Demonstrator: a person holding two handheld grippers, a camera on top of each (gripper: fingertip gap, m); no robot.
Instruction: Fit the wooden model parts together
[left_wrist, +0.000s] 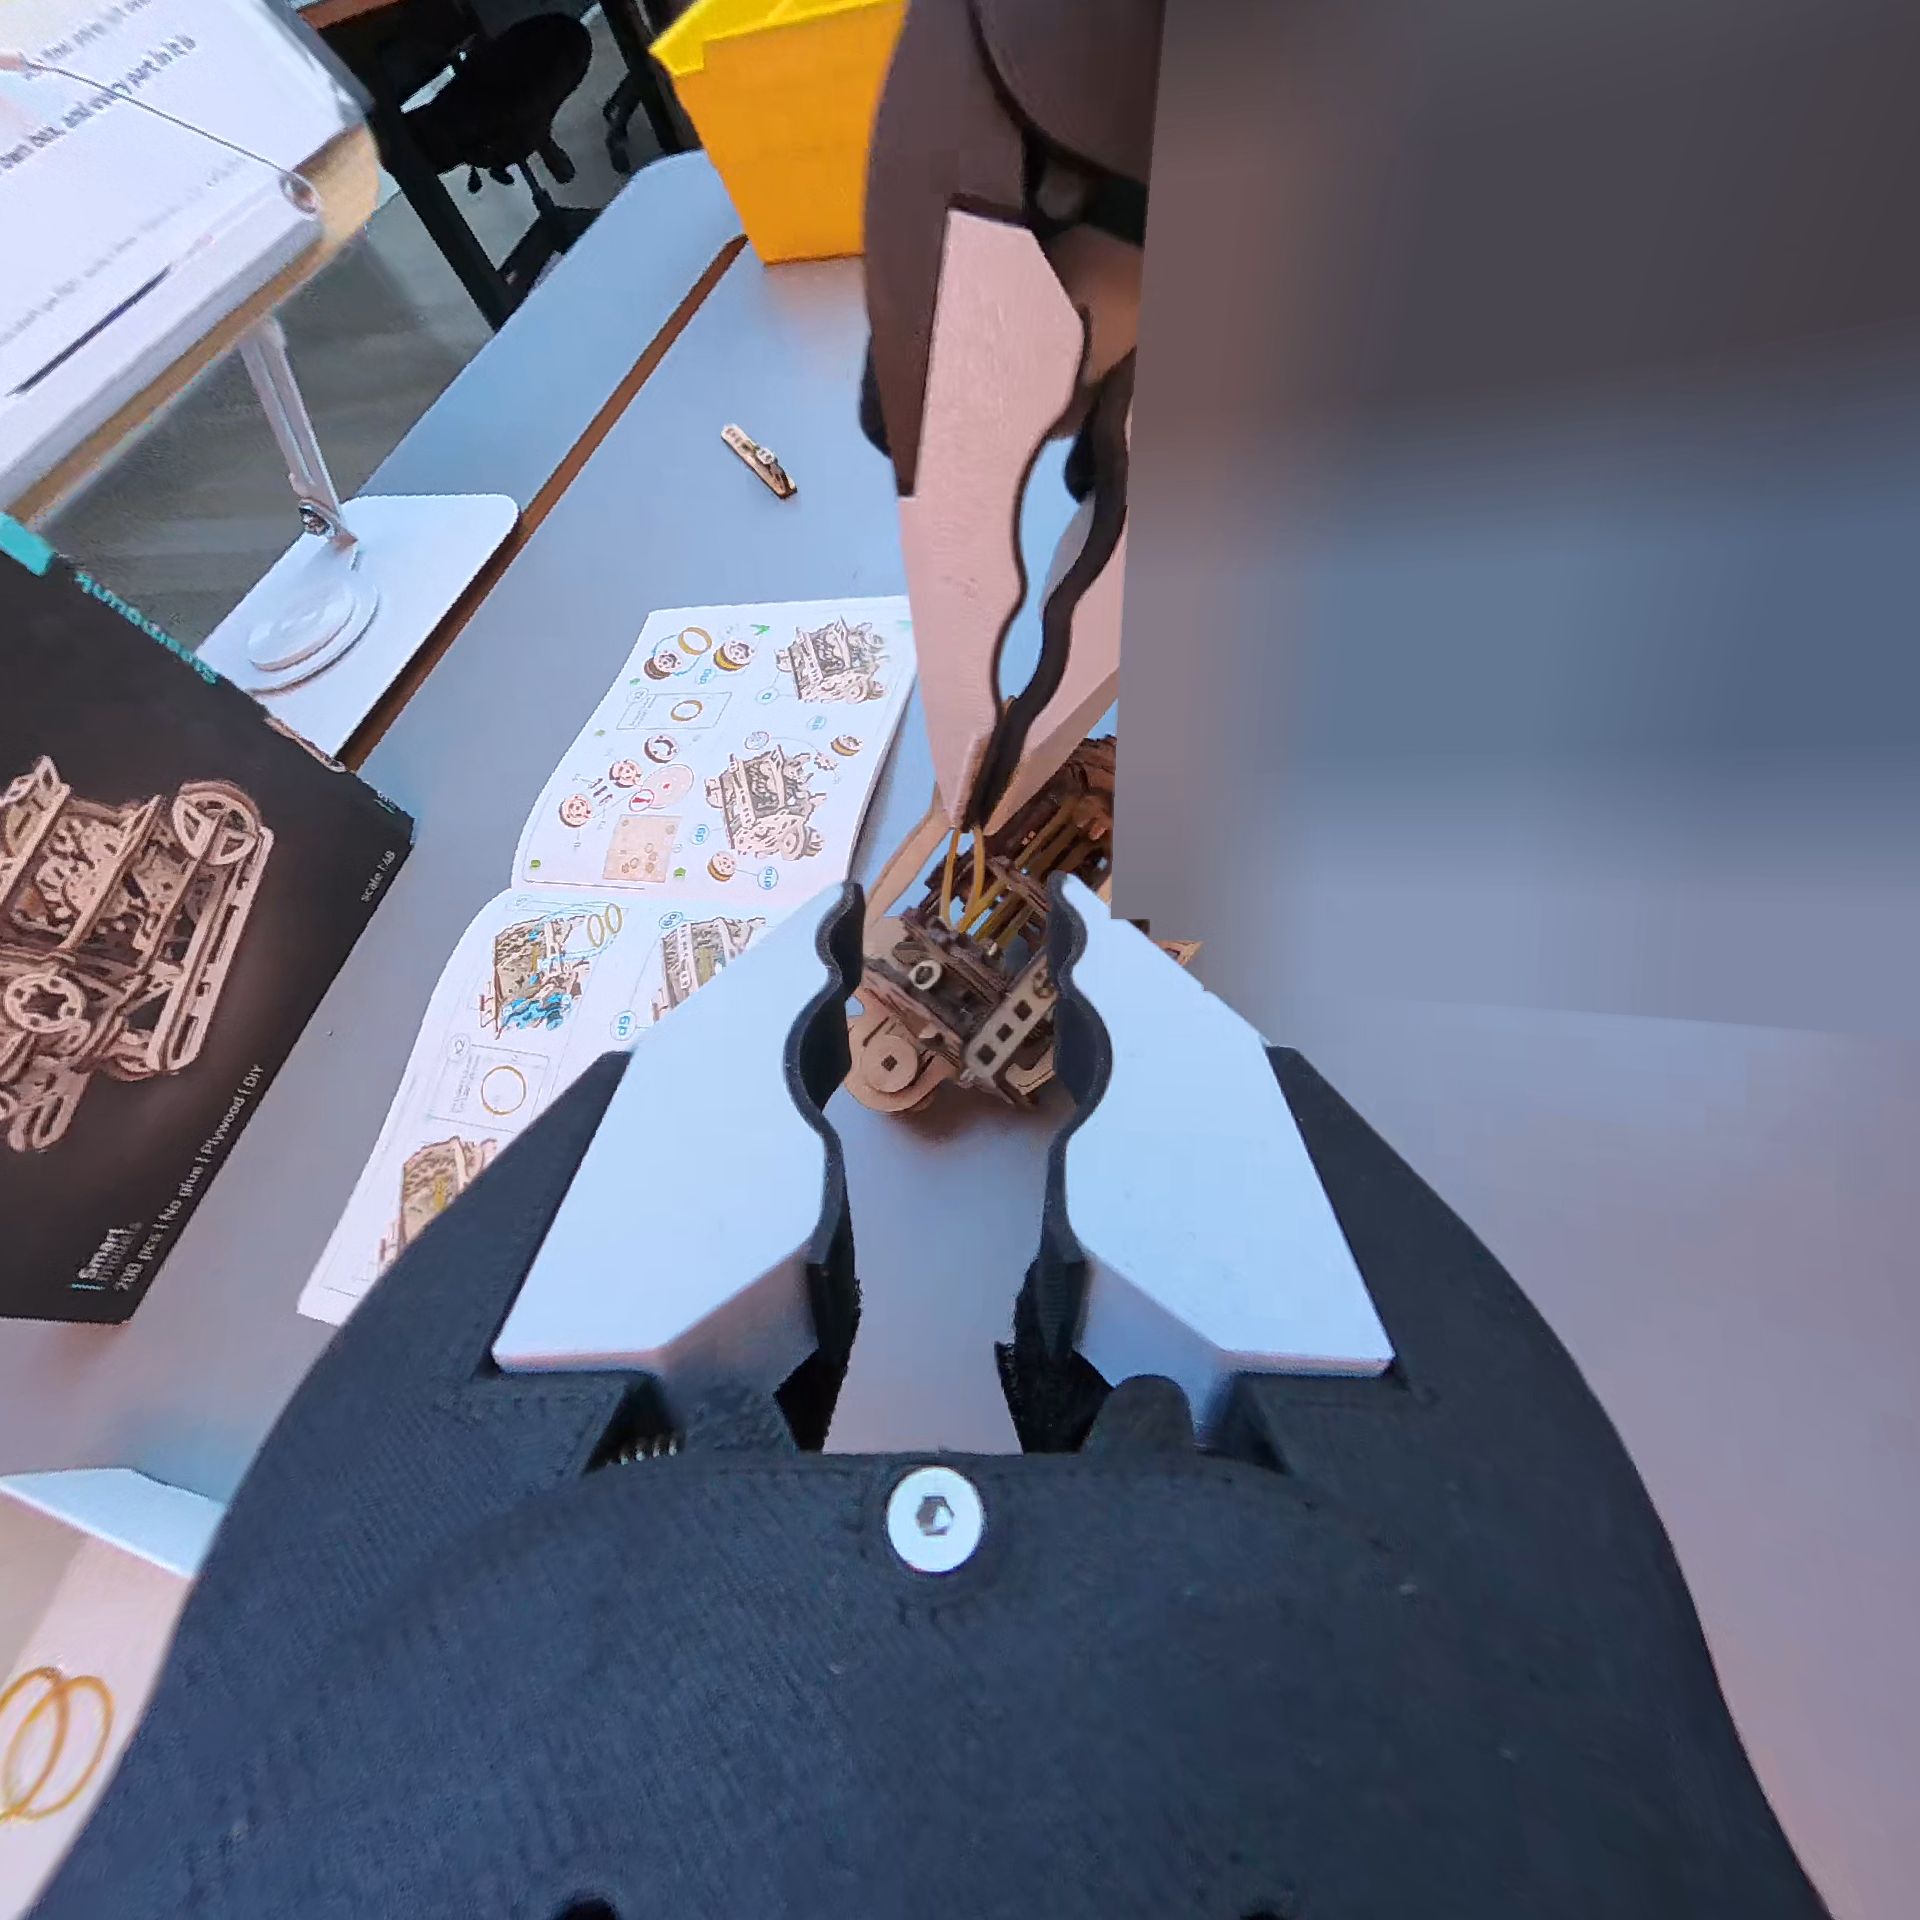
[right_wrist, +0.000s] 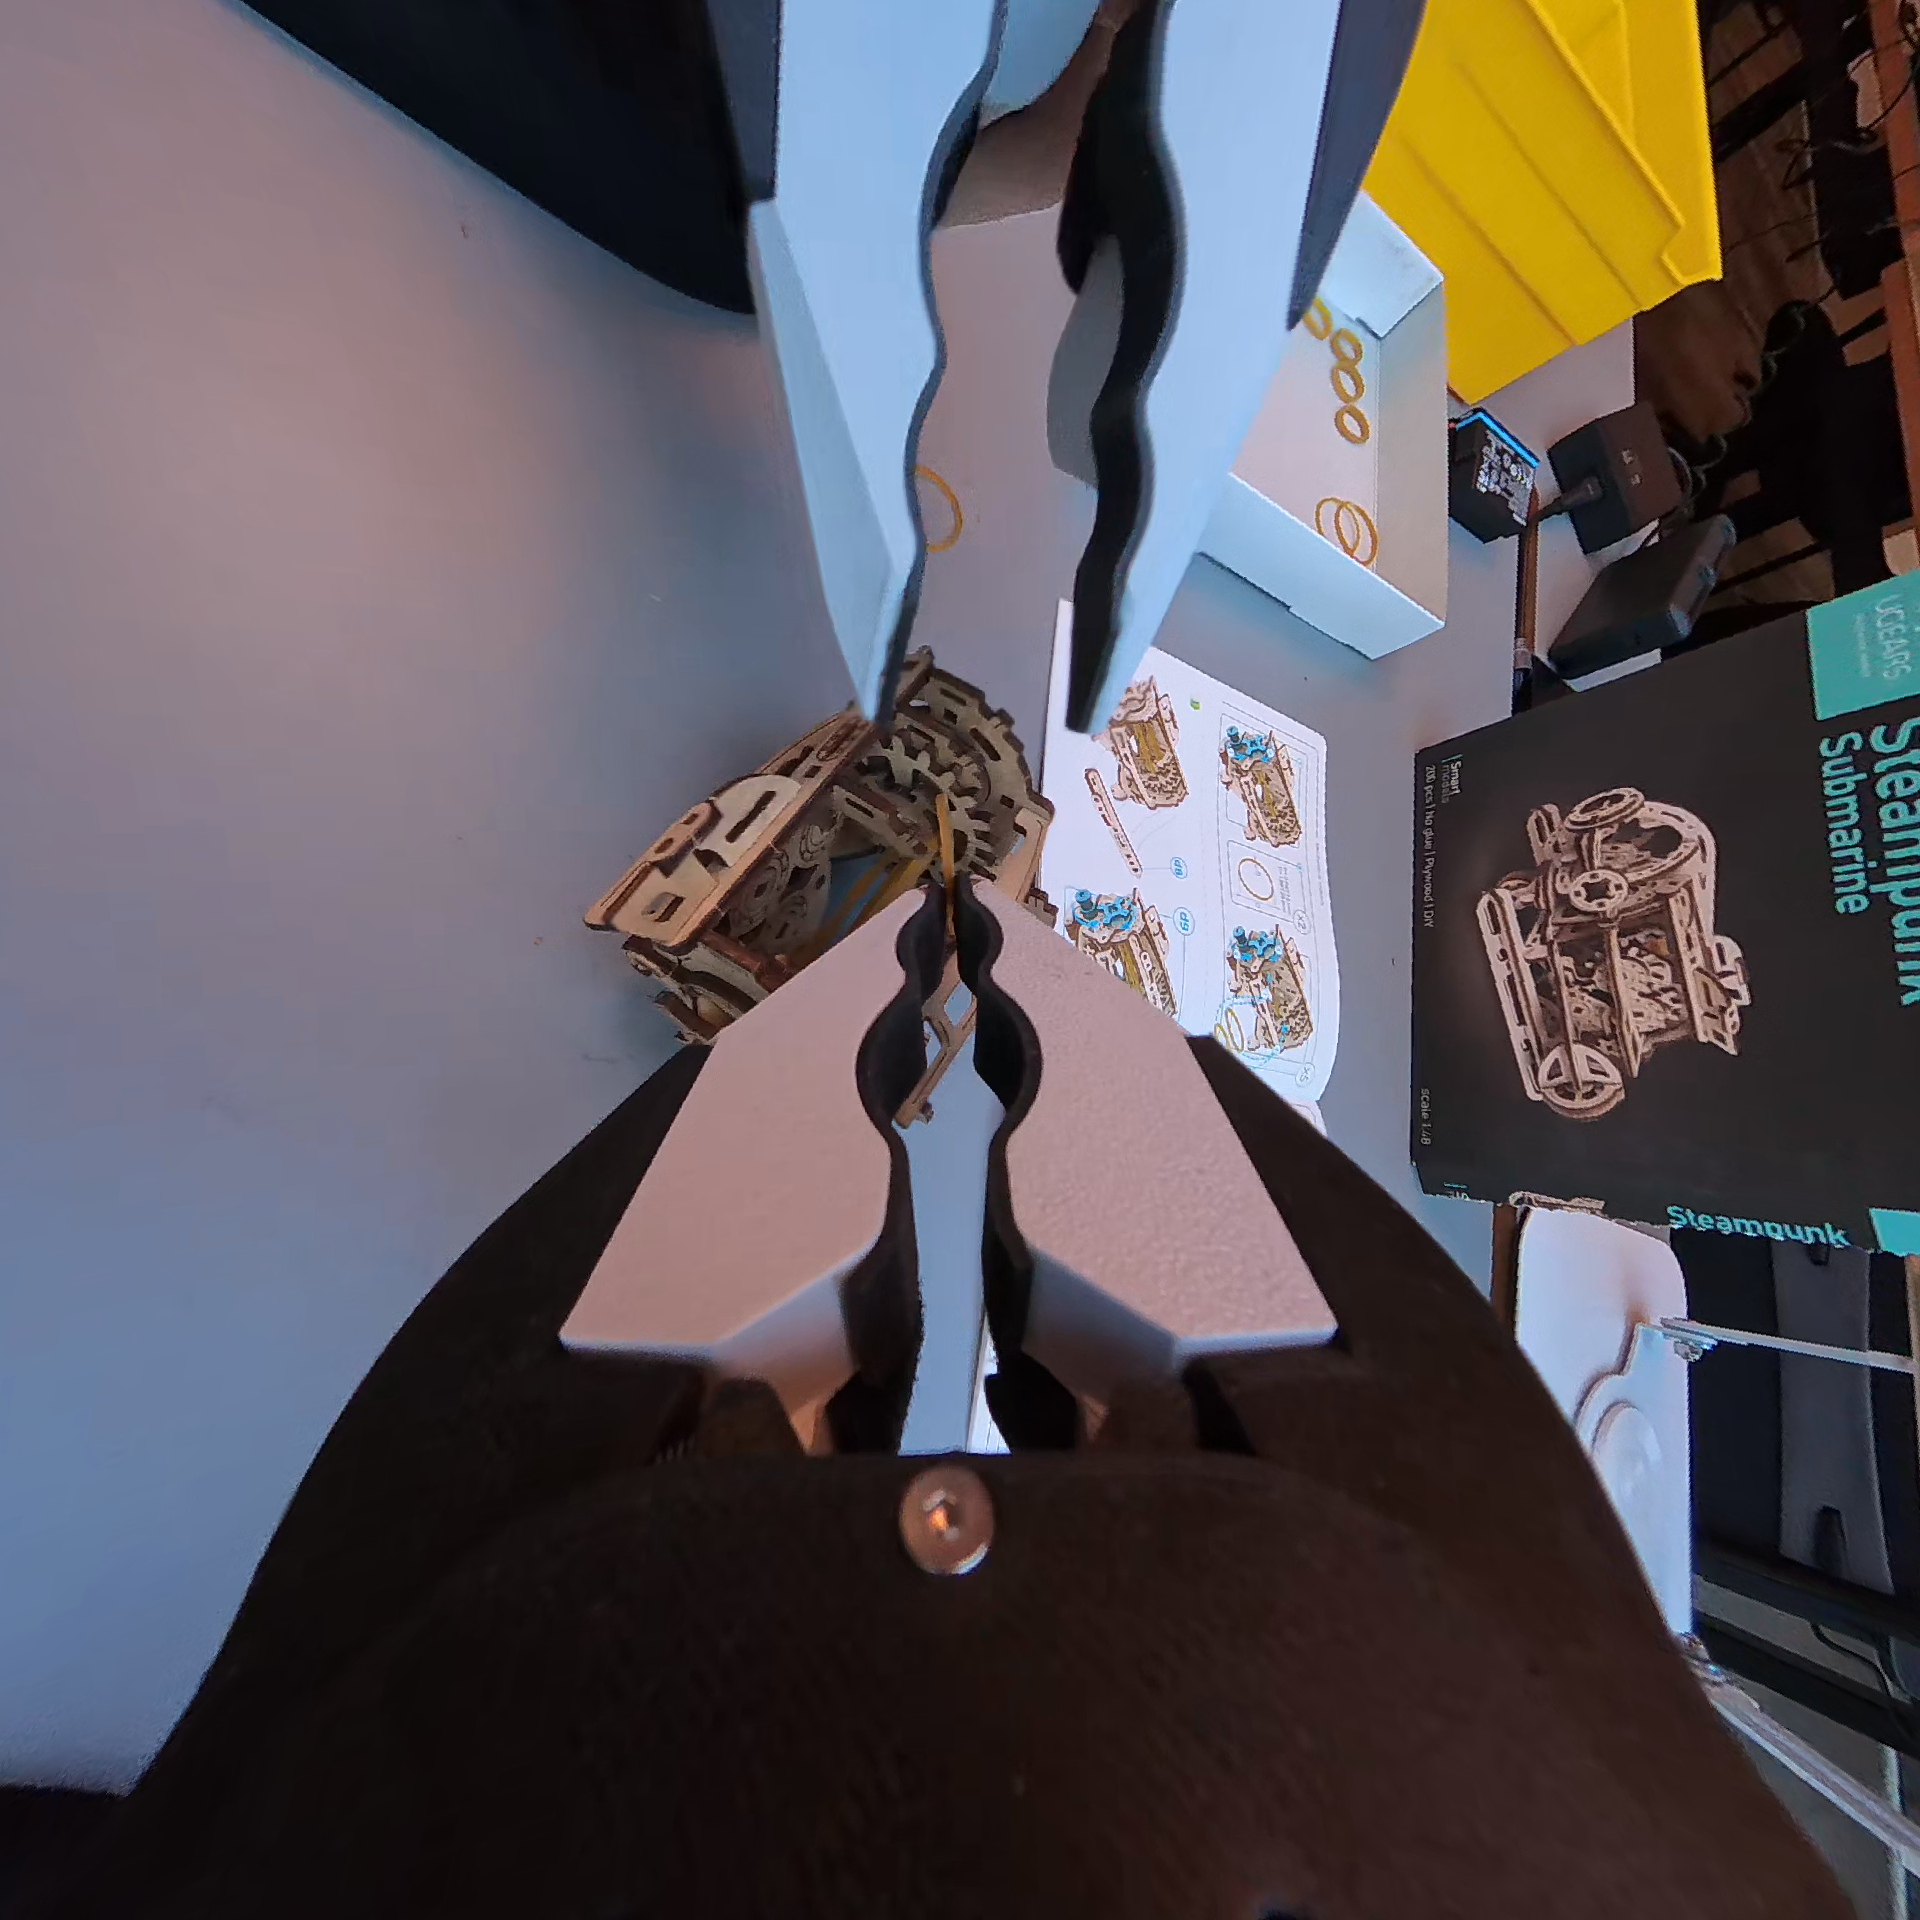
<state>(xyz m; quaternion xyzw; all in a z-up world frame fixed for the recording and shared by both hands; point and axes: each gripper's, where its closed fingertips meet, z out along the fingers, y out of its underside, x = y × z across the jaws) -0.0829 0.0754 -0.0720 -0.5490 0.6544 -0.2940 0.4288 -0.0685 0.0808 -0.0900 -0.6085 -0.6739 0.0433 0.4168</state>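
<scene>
A partly built wooden model with gears lies on the grey table; it also shows in the right wrist view. My left gripper is open, with its fingertips on either side of the model's near end. In the right wrist view it comes down from above, and one fingertip rests against the model's top edge. My right gripper is shut on a yellow rubber band that stretches up from the model. In the left wrist view it pulls the band upward.
An open instruction booklet lies beside the model, with a black product box next to it. A white box holds spare rubber bands. A loose band, a small wooden strip, a yellow bin and a white stand base are farther off. Both grippers' tips are close together, under 4 cm apart.
</scene>
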